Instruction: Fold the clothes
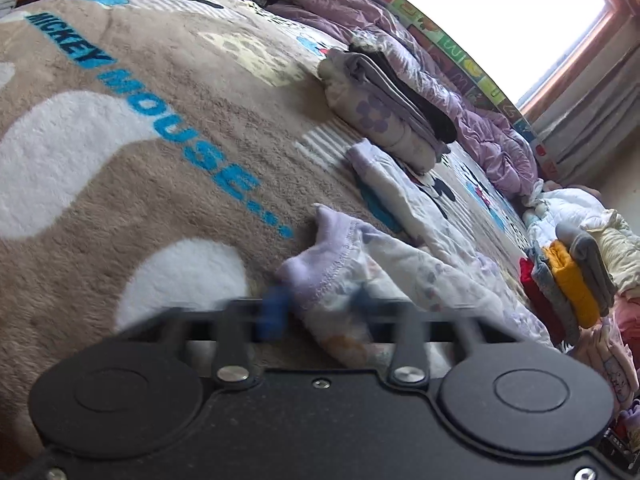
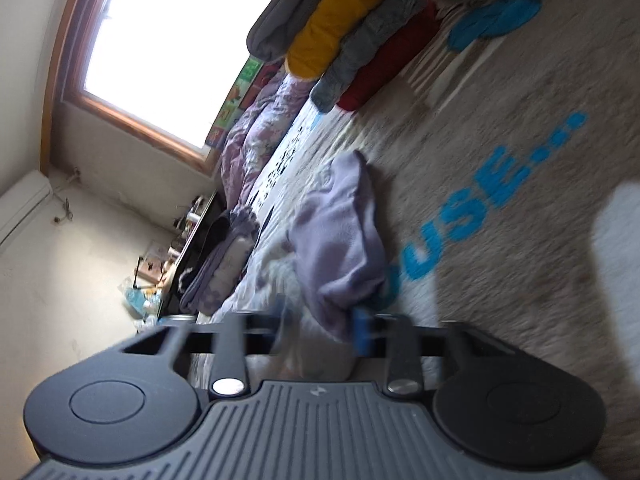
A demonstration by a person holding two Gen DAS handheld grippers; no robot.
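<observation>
Both grippers are down low over the bed, and the garment in play is a small white printed piece with lilac cuffs. In the left wrist view the left gripper (image 1: 318, 304) has its blue fingers either side of a lilac cuff (image 1: 316, 270) of the garment (image 1: 404, 268); cloth sits between them, but motion blur smears the tips, so I cannot tell whether they are clamped on it. The garment runs away from the fingers to the right, lying rumpled on the Mickey Mouse blanket (image 1: 160, 152).

Over to the right wrist view: the right gripper (image 2: 326, 320) shows its two blue fingers (image 2: 362, 330) standing apart, with lilac fabric (image 2: 340, 240) and white cloth bunched between them. Again blurred, and I cannot tell whether the pads are pressing the cloth.

Beyond the garment in the left view, a folded stack (image 1: 388, 108) of lilac, grey and dark pieces rests on the blanket, with a flat white folded piece (image 1: 400, 188) just beside it. At the right sits a second stack (image 1: 564, 284) in red, grey and mustard yellow, also showing at the top of the right view. A crumpled purple duvet (image 1: 460, 92) lies along the far side under the window (image 1: 500, 12).
</observation>
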